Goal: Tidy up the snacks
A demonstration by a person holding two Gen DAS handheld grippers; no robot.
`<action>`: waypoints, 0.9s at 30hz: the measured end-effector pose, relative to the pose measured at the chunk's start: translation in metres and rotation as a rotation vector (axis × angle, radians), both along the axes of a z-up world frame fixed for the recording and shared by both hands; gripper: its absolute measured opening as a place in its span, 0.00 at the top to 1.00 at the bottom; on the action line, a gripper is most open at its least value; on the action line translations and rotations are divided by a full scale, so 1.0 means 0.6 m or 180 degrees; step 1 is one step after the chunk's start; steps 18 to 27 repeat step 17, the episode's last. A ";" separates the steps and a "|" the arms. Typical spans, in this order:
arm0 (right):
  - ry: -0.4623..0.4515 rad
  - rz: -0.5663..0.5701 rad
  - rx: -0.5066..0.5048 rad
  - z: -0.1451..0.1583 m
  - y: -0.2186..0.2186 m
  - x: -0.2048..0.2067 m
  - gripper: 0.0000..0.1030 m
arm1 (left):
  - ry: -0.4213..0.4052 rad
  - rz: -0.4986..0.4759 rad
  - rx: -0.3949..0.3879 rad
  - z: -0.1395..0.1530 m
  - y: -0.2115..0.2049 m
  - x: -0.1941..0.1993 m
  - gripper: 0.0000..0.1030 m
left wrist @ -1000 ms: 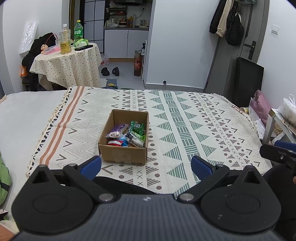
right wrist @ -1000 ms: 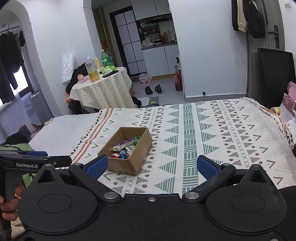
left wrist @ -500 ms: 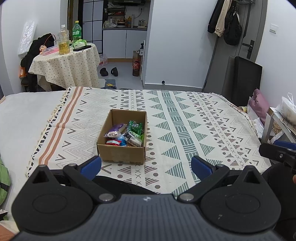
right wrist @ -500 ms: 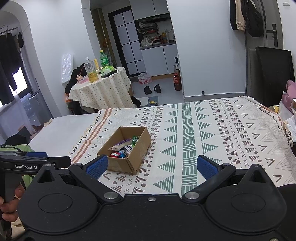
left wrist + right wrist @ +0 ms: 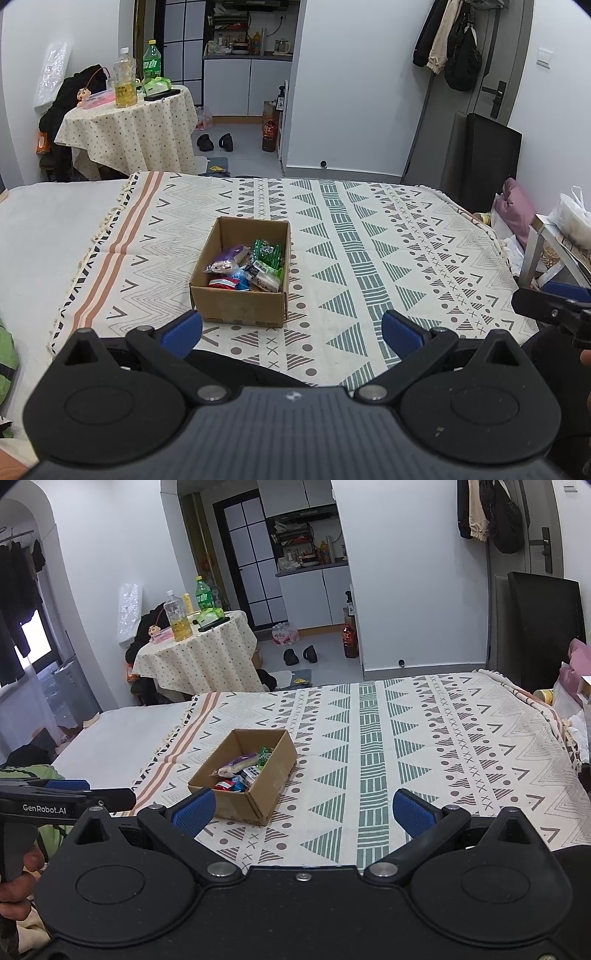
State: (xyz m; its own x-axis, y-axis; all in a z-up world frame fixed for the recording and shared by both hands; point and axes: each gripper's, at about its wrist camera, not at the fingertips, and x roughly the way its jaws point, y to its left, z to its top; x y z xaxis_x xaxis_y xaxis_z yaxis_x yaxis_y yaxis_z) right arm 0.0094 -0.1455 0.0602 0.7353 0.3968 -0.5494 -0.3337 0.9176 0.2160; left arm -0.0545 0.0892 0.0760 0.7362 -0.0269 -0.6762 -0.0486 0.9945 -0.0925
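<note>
Cardboard box (image 5: pixel 240 302) of snacks (image 5: pixel 246 266) lay centre-frame, just beyond my left gripper (image 5: pixel 291 330), long axis pointing away; right gripper (image 5: pixel 302 814) saw it left of centre. Both were spread wide, empty.

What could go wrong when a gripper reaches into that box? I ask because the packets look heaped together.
1. The snack packets overlap in the near end of the cardboard box, so a pinch may take two, or slip off crinkly wrap.
2. The box sits loose on the patterned blanket; a nudge from the open left gripper or right gripper could slide or tip it.
</note>
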 end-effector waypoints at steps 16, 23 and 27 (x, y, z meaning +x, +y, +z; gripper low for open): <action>0.0054 -0.0045 -0.0041 -0.014 0.002 0.009 0.00 | -0.0026 -0.0002 -0.0055 -0.010 0.006 0.003 0.00; 0.0056 -0.0053 -0.0039 -0.016 0.002 0.010 0.00 | -0.0021 -0.0009 -0.0068 -0.011 0.008 0.005 0.00; 0.0056 -0.0053 -0.0039 -0.016 0.002 0.010 0.00 | -0.0021 -0.0009 -0.0068 -0.011 0.008 0.005 0.00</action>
